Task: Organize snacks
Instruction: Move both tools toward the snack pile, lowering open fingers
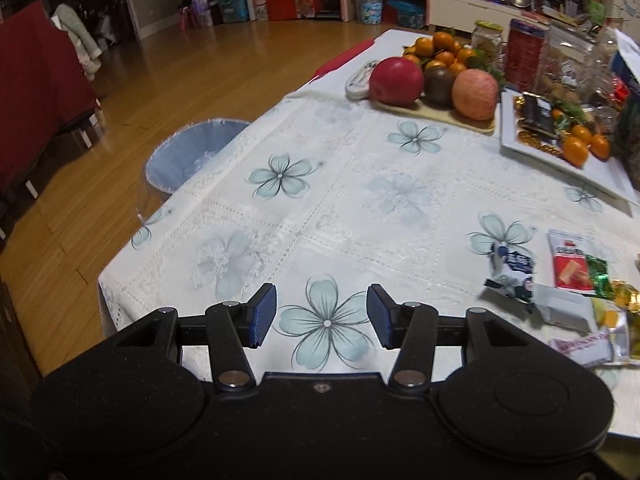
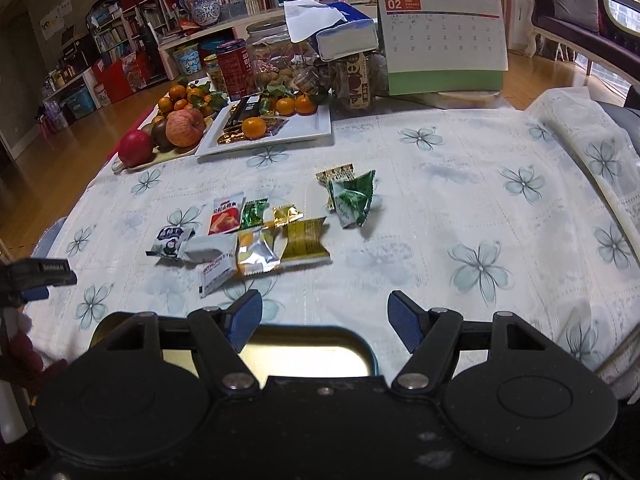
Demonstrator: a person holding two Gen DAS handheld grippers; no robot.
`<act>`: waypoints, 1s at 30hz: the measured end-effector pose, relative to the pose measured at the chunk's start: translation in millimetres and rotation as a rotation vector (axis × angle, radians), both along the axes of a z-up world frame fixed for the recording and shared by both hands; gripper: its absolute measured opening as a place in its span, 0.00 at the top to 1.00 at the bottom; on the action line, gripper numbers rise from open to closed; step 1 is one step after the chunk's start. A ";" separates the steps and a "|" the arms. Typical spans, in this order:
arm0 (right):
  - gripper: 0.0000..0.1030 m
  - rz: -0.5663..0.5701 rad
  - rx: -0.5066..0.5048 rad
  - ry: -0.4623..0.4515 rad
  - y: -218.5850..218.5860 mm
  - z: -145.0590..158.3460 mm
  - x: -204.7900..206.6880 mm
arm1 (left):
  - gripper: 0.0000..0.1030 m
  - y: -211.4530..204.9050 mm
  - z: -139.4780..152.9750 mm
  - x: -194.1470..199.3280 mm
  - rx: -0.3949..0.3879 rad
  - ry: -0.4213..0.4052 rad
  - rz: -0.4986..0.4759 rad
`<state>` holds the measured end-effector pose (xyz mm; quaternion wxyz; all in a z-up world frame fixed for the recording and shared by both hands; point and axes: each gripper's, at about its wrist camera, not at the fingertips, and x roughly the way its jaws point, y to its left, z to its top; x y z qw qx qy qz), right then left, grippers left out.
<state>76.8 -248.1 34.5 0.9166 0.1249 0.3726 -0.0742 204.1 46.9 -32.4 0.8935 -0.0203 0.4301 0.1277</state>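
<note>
I see a fruit tray [image 2: 160,158] and calendar [image 2: 442,40] beyond the snack packets [image 2: 256,240], which lie ahead of my right gripper [image 2: 325,322]; both grippers' jaws, left gripper [image 1: 322,316] included, stand apart, holding nothing.

Desk calendar [image 2: 442,40], blue-and-white vase [image 2: 205,6], fruit board [image 1: 436,114], blue bin [image 1: 192,156].

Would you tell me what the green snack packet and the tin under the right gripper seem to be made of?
Green snack packet: likely thin plastic or foil film, glossy and creased, with crimped ends. Tin: probably metal, since its gold interior shines smoothly and its rim is rolled.
</note>
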 end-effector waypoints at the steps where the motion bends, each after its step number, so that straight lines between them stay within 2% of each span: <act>1: 0.30 0.004 0.001 0.007 -1.8 -1.2 6.3 | 0.45 1.3 -4.5 0.9 0.000 0.004 0.003; 7: 0.30 0.013 0.022 0.044 -7.9 -8.3 37.5 | 0.45 1.7 -23.8 2.7 -0.032 0.076 -0.019; 9: 0.30 0.010 0.025 0.059 -10.1 -11.3 46.6 | 0.45 -1.7 -26.8 1.1 -0.016 0.093 -0.025; 10: 0.30 0.010 0.024 0.066 -11.1 -13.4 49.3 | 0.45 -3.0 -25.9 -0.9 0.015 0.080 -0.013; 13: 0.30 0.015 0.022 0.085 -14.0 -19.4 56.5 | 0.45 -0.7 -14.2 -7.1 0.100 -0.037 0.055; 14: 0.30 0.016 0.024 0.085 -14.6 -21.0 57.5 | 0.45 3.0 -11.5 -3.2 0.094 -0.050 0.060; 19: 0.30 -0.010 0.039 0.121 -19.4 -38.7 64.9 | 0.45 12.6 -24.9 14.3 -0.005 0.028 0.039; 22: 0.30 -0.082 -0.044 0.042 -21.1 -45.3 63.2 | 0.45 9.3 -28.9 12.1 -0.017 0.027 0.025; 24: 0.29 -0.104 -0.113 0.043 -22.5 -55.5 67.0 | 0.45 4.5 -28.9 11.9 -0.001 0.024 -0.003; 25: 0.29 -0.109 -0.116 0.059 -25.5 -62.4 68.6 | 0.45 2.4 -28.6 11.7 0.010 0.016 -0.008; 28: 0.29 -0.139 -0.032 0.082 -38.0 -77.6 70.3 | 0.45 -0.9 -29.5 13.0 0.038 -0.003 -0.009; 30: 0.29 -0.156 0.020 0.093 -43.5 -84.8 69.6 | 0.45 -0.9 -32.3 15.1 0.031 0.002 -0.016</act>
